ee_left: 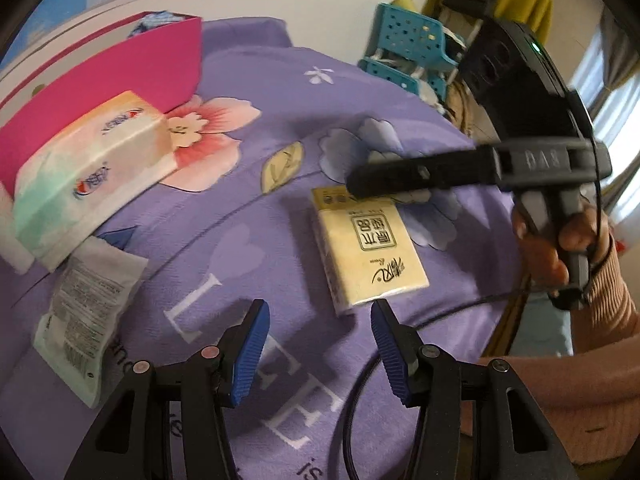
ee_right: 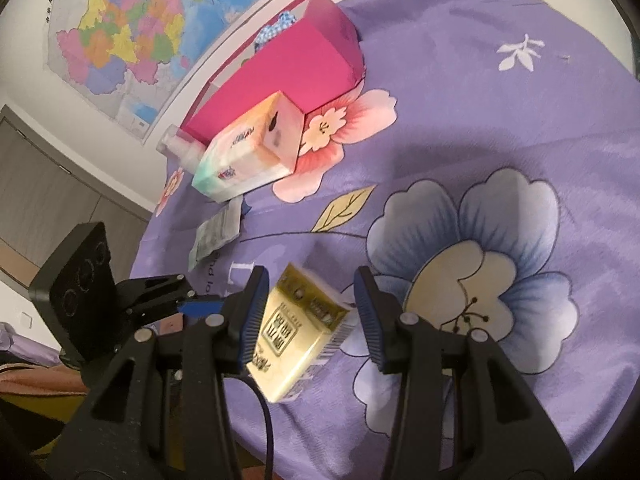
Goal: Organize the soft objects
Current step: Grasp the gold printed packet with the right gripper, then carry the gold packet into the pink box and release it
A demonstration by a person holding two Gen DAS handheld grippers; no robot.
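A yellow tissue pack (ee_left: 370, 248) lies on the purple floral sheet (ee_left: 248, 240). In the right wrist view the yellow pack (ee_right: 298, 330) sits between my open right gripper (ee_right: 310, 316), whose blue pads stand on either side without touching it. My left gripper (ee_left: 318, 354) is open and empty, just short of the pack's near end. The right gripper (ee_left: 360, 184) reaches in from the right over the pack's far end. A larger white and green tissue pack (ee_left: 86, 172) leans on a pink box (ee_left: 120, 80). A small flat wipes packet (ee_left: 86, 316) lies at the left.
The pink box (ee_right: 292, 76) holds blue patterned cloth and stands by the wall under a map (ee_right: 132, 24). A blue plastic stool (ee_left: 412, 48) and hanging clothes are beyond the bed's far edge. A black cable (ee_left: 360, 400) trails over the sheet.
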